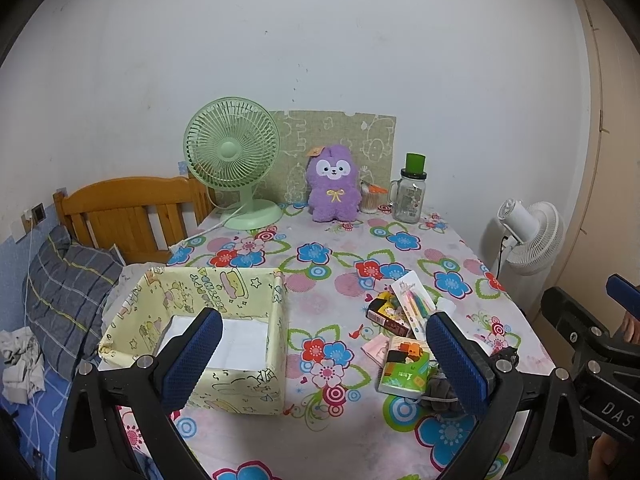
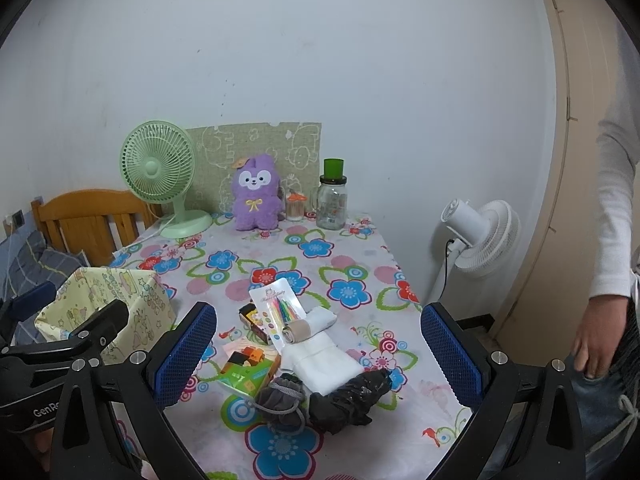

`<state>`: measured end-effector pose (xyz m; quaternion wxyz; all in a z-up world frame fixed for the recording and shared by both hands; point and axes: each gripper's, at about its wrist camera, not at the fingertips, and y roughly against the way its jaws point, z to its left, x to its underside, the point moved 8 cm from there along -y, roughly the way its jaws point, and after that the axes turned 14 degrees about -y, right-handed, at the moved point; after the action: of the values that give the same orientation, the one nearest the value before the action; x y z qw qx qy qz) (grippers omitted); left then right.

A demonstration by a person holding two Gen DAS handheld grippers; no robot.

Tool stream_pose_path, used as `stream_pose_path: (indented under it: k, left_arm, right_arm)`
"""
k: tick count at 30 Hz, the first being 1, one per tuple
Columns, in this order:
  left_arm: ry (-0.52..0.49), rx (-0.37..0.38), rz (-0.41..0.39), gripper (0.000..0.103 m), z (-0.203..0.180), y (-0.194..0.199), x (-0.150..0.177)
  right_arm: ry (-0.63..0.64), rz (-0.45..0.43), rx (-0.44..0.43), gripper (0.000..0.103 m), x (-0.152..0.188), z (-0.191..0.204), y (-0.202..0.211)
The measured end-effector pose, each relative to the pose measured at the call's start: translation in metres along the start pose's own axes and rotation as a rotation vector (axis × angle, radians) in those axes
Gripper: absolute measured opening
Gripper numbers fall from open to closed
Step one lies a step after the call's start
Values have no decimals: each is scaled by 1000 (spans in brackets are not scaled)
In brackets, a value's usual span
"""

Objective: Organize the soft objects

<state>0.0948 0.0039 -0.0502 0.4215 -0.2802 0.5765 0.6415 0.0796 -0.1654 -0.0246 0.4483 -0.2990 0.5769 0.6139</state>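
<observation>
A yellow fabric storage box [image 1: 236, 300] [image 2: 120, 304] stands open at the table's left, with white paper on its bottom. A pile lies at the front right: folded white cloth [image 2: 324, 356], a grey drawstring pouch [image 2: 280, 400], a black crumpled bag [image 2: 348, 396], a beige roll [image 2: 296, 330], a green tissue pack [image 2: 248, 368] [image 1: 404, 368] and a card of coloured items [image 2: 276, 312]. A purple plush toy [image 1: 332, 184] [image 2: 256, 192] sits at the back. My left gripper [image 1: 324, 360] is open over the box's right side. My right gripper [image 2: 320, 356] is open above the pile.
A green desk fan [image 1: 232, 160], a glass jar with green lid [image 1: 410, 192] and a small cup stand at the back. A white floor fan [image 2: 480, 236] stands right of the table. A wooden bed headboard [image 1: 132, 212] and pillow lie left. A person's arm [image 2: 612, 240] is at the right.
</observation>
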Motion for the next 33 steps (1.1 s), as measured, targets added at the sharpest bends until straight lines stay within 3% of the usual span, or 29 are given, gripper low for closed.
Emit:
stream_pose_path:
  k: [27,33]
  left_arm:
    - [-26,11,77,97,-31,-36,30]
    - [-36,56,120,95,-47,-55,43]
  right_arm:
    - [21,57,-12,103,24,-25,-35]
    - [23,91,-19,103,36,-34,-52]
